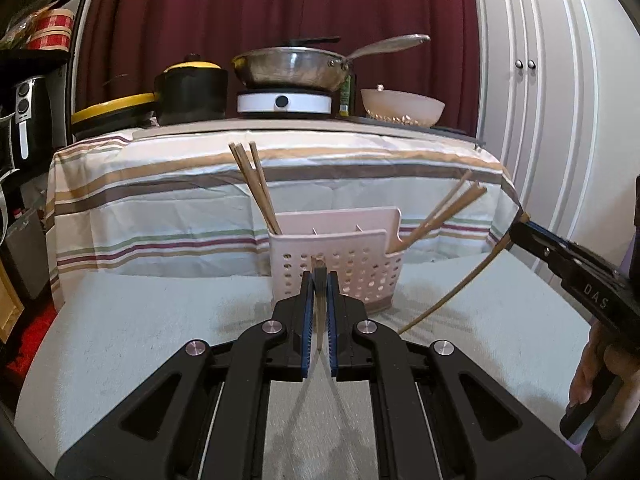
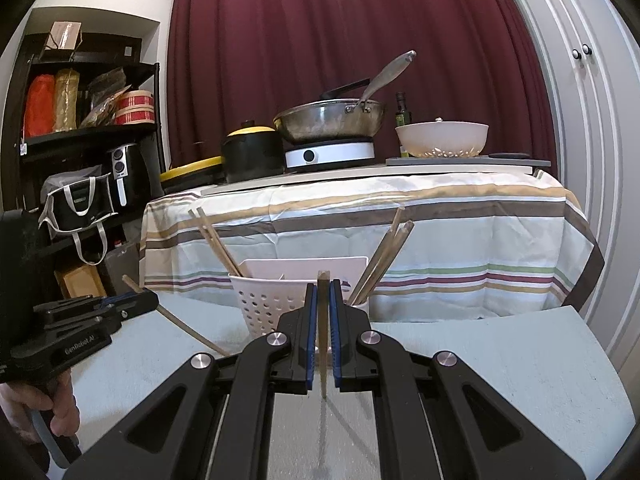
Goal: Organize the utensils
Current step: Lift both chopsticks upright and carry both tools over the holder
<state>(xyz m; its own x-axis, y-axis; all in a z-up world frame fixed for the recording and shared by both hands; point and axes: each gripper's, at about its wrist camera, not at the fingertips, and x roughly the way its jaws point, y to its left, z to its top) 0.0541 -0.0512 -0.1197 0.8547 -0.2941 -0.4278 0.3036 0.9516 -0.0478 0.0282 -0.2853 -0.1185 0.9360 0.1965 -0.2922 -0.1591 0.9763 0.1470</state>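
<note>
1. Left gripper (image 1: 319,280): jaws closed on a single wooden chopstick (image 1: 319,320), pinched between the blue pads; the stick runs lengthwise through the jaws, its tip poking just past the fingertips.
2. Right gripper (image 2: 323,288): jaws likewise closed on its own chopstick (image 2: 323,340), held the same way. In the left wrist view this stick hangs slanted from the gripper down toward the white work surface (image 1: 140,320).
3. A person's hand (image 2: 48,408) holds the left gripper's handle at the left edge of the right wrist view.
4. Just beyond both grippers: perforated pale utensil caddy (image 1: 360,272), standing on the white surface, with inner dividers.
5. Caddy's left compartment: a bundle of chopsticks (image 1: 256,184) leaning up and left.
6. Caddy's right end: a second chopstick bundle (image 1: 440,212) leaning up and right.
7. Behind the caddy: table draped in a striped cloth (image 1: 160,184).
8. On that table: black pot with yellow lid (image 1: 192,92), steel pan (image 1: 288,66) on a white burner (image 1: 284,102), white colander bowl (image 1: 402,106).
9. Farthest: dark red curtain (image 1: 240,0), white cupboard doors (image 1: 532,60).
</note>
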